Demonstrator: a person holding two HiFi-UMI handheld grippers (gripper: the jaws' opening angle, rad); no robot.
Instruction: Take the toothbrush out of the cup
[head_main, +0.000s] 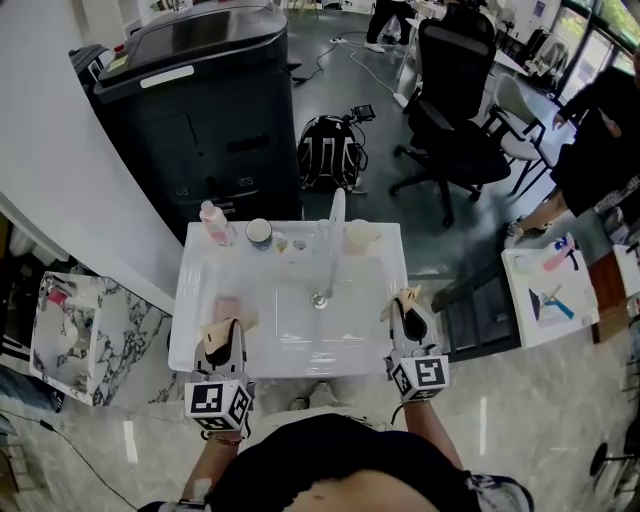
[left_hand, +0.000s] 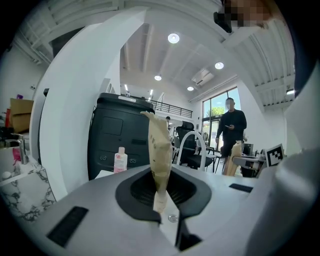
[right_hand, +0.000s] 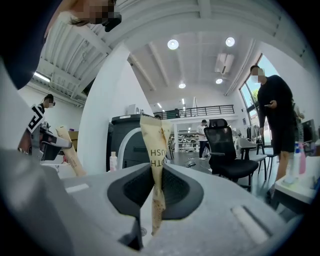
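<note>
Two grippers, head view: left gripper (head_main: 226, 330) at 7 o'clock of the sink (head_main: 300, 355), right gripper (head_main: 405, 302) at 4 o'clock. Both sat at the near rim, well apart, pointing to 12, roughly level.
Cups, head view: dark-mouthed cup (head_main: 258, 232) at 11 o'clock, just beside the pink bottle (head_main: 212, 222). Pale cup (head_main: 361, 237) at 1 o'clock, just right of the tap (head_main: 335, 225).
Task's thing, head view: toothbrush too small to make out; couldn't tell which cup held it.
Left tongs, left gripper view: beige-wrapped jaws pressed together, nothing betw. them. Bottle showed at 9 o'clock of them, tap at 3.
Right tongs, right gripper view: jaws together too, empty. Office chair (right_hand: 225, 150) at 3 o'clock, a standing person (right_hand: 275, 107) beyond it.
Step, judged: pre-reach. Nothing was grasped and both cups were far from either gripper.
Next move, judged: one gripper goes fwd to the far rim and opens its jaws round the brush handle. It then closes and lifts straight up so the cup doesn't tip. The other gripper could steady the cup.
</note>
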